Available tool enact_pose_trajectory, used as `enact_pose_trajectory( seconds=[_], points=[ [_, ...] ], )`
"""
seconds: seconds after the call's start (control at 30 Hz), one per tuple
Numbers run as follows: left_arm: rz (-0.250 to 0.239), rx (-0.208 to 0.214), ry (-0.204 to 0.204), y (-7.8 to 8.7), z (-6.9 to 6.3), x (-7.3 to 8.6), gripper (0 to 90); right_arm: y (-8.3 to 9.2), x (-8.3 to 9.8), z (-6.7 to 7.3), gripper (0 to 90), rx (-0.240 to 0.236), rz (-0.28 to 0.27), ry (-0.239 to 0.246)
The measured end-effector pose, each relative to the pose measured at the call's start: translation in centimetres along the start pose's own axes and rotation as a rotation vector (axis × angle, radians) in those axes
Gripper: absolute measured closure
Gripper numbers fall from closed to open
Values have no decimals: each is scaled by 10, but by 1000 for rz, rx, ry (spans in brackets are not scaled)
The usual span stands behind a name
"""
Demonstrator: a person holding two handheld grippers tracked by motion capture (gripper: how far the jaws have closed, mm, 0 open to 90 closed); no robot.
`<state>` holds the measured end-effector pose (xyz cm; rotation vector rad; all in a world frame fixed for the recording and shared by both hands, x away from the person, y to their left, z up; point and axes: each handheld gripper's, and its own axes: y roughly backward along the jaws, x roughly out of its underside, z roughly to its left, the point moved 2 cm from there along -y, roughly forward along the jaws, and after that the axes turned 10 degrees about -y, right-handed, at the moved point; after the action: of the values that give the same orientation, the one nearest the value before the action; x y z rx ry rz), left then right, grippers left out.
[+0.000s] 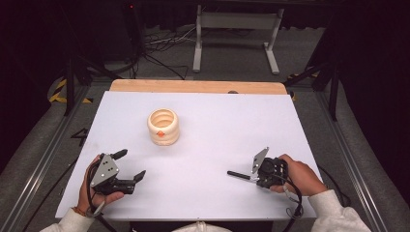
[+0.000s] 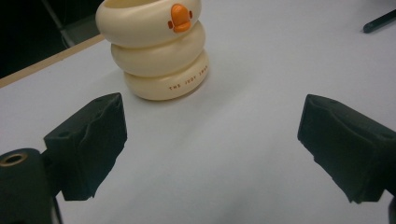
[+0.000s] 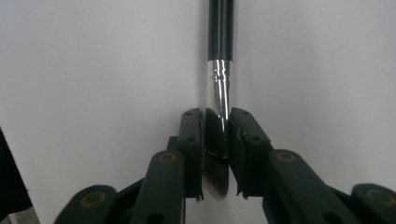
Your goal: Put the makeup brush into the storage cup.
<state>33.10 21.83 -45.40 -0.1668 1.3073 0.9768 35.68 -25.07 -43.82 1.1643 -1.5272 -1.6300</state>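
High view: one cream holder [image 1: 163,126], one brush [image 1: 239,175] pinched by right tongs [image 1: 249,177], left tongs [image 1: 129,166] spread.

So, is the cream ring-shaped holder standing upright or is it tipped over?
Upright. The cream holder rests on its base on the white table, its round opening facing up in the high view and its three stacked rings level in the left gripper view.

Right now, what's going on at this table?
A person works a hand-held gripper in each hand over a white table. The right hand-held gripper is clamped on a makeup brush near its bristles, the handle pointing away. The left hand-held gripper is open and holds nothing, aimed at a cream ringed cup with an orange duck bill.
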Motion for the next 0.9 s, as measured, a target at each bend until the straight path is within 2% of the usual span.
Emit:
enact_pose_trajectory(
  seconds=[0.23, 0.37, 0.5, 0.57, 0.6, 0.7, 0.77, 0.9],
  points=[
    [4, 3, -2, -1, -1, 0, 89, -1, -6, -1, 773, -11, 39, 21],
    [5, 6, -9, -1, -2, 0, 90, -2, -8, -8, 798, -64, 56, -10],
    [3, 4, -8, -1, -2, 0, 90, -2, -13, -3, 808, -30, 92, 14],
    [4, 7, -8, -1, -2, 0, 92, -2, -12, -3, 810, -30, 88, 5],
    [1, 12, -11, -1, -3, 0, 93, -1, -9, -5, 814, -42, 62, -25],
    [0, 18, -14, -2, -4, -1, 92, -1, -5, -4, 819, -48, 8, -56],
    [-2, 18, -13, -2, -5, -1, 93, -1, -3, -5, 819, -45, -9, -59],
    [4, -6, -22, -4, -5, -2, 94, 1, 2, -6, 820, -76, -105, -120]
  ],
)
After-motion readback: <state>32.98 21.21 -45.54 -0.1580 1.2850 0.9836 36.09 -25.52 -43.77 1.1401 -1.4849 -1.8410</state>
